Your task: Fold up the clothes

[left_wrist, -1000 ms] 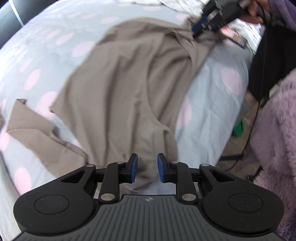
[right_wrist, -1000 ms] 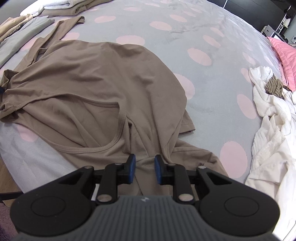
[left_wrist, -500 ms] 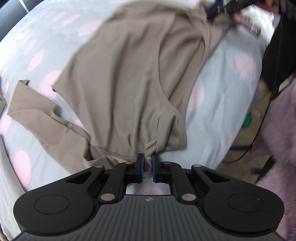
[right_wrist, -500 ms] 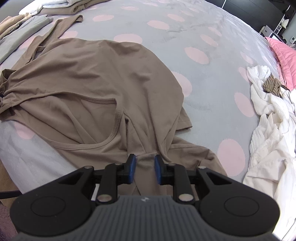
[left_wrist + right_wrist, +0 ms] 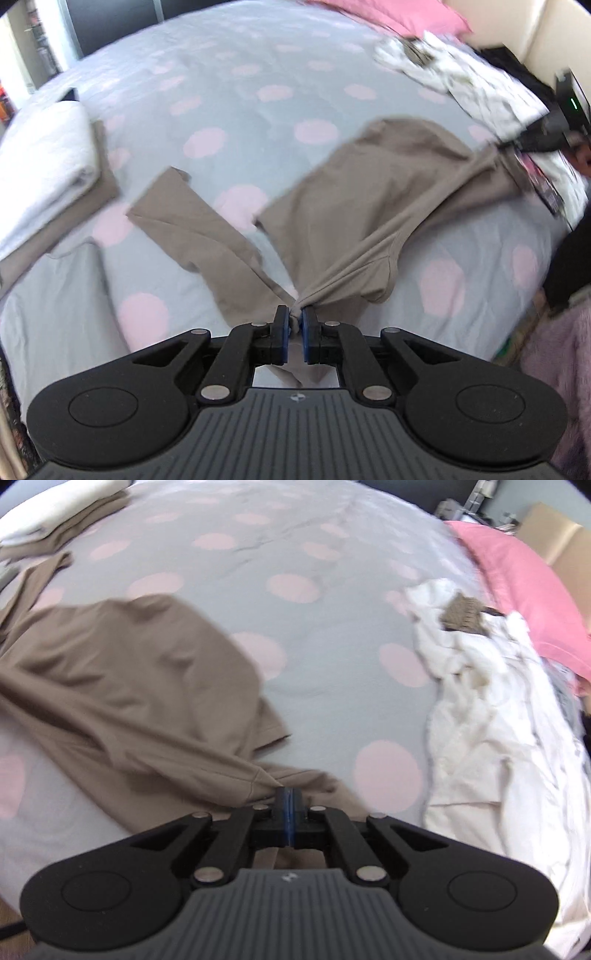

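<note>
A: Start with the bed (image 5: 258, 122). What's on that grey cover with the pink dots?

B: Mostly unfinished work. The long-sleeved taupe jersey top (image 5: 388, 192) lies spread and rumpled across the middle, no fold in it yet. A heap of loose white laundry (image 5: 491, 716) sits crumpled along the side by the pink pillow (image 5: 517, 572), with a small brown knitted piece on top. I'd judge all of that still waits its turn.

A: Anything done?

B: At the far corner there's a neat stack: a folded white cloth over a folded brown one (image 5: 48, 166), and a flat pale grey garment (image 5: 55, 314) beside it. So some pieces look finished, but the task seems well short of its end.

A: Where is the taupe top against each claw?

B: The left claw (image 5: 294, 321) is closed to a thin gap with a bunched knot of the top's fabric pinched between its blue pads, near the neckline and shoulder. The cloth rises taut from the bed to that pinch, and one sleeve trails away flat to the side.

A: And the right claw (image 5: 290, 805)?

B: Its jaws have just been closing and now meet fully, blue pads together, with the top's gathered edge running into them, so it seems to hold the cloth at the opposite shoulder. The top's body stretches away from it across the bed, one short hem corner lying just beyond
</note>
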